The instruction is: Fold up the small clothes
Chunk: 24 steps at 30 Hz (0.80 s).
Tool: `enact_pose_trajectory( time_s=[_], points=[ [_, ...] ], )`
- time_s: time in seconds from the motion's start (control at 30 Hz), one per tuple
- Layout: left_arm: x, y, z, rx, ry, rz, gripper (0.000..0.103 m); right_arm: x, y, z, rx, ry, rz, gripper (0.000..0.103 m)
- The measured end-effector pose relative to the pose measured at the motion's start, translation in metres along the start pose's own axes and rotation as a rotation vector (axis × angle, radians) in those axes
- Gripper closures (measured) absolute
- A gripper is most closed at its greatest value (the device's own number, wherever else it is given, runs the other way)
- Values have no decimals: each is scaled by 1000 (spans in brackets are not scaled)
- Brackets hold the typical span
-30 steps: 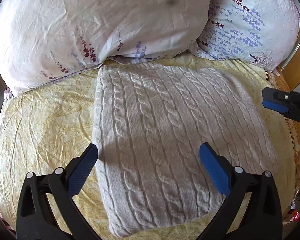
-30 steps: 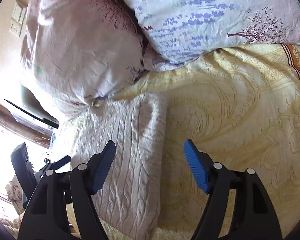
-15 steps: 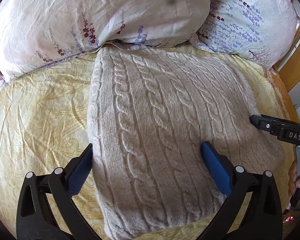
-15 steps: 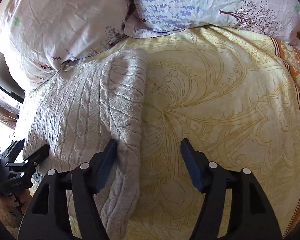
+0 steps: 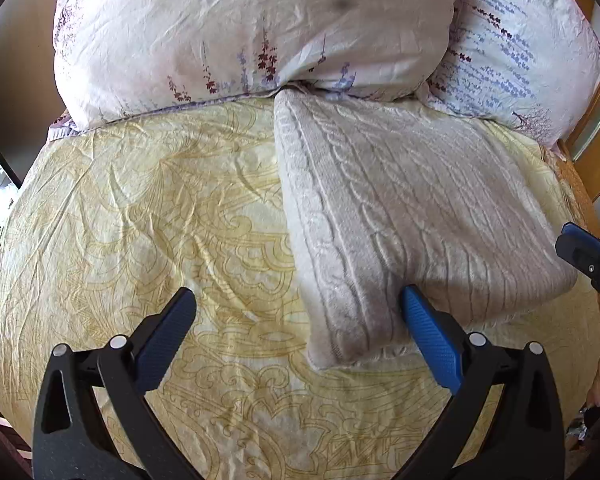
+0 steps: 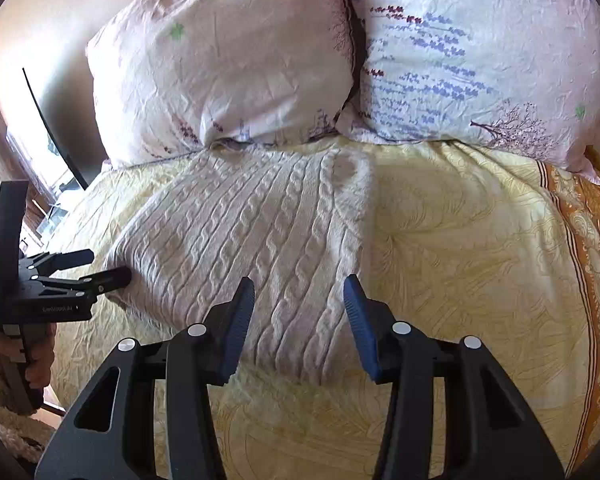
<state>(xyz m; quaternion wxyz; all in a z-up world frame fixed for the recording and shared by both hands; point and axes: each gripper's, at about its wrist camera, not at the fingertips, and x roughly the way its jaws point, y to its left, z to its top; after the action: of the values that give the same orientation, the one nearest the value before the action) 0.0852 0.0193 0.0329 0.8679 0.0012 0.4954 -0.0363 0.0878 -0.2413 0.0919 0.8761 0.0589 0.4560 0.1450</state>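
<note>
In the left wrist view the left gripper (image 5: 296, 312) is wide apart and holds nothing, low over the bed (image 5: 140, 220), with its right finger just beside the near left corner of the folded cable-knit sweater (image 5: 400, 208), whose far edge touches the pillows (image 5: 252, 28). In the right wrist view the right gripper (image 6: 298, 300) is also spread and empty over the near right part of the sweater. The knit looks thick, soft and limp, not slippery, so I judge it is best pinched at a doubled edge or corner.
</note>
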Motion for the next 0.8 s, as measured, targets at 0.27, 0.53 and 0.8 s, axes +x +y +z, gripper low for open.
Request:
enact_pose_trajectory(
  time_s=[0.27, 0.53, 0.8],
  points=[
    [20, 12, -7, -46, 106, -39, 2, 25, 6, -34, -25, 81, -80, 58],
    [18, 6, -5, -26, 94, -29, 2, 23, 3, -32, 23, 79, -87, 53],
    [1, -7, -1, -19, 62, 6, 2, -5, -26, -38, 188, 23, -132, 15]
  ],
)
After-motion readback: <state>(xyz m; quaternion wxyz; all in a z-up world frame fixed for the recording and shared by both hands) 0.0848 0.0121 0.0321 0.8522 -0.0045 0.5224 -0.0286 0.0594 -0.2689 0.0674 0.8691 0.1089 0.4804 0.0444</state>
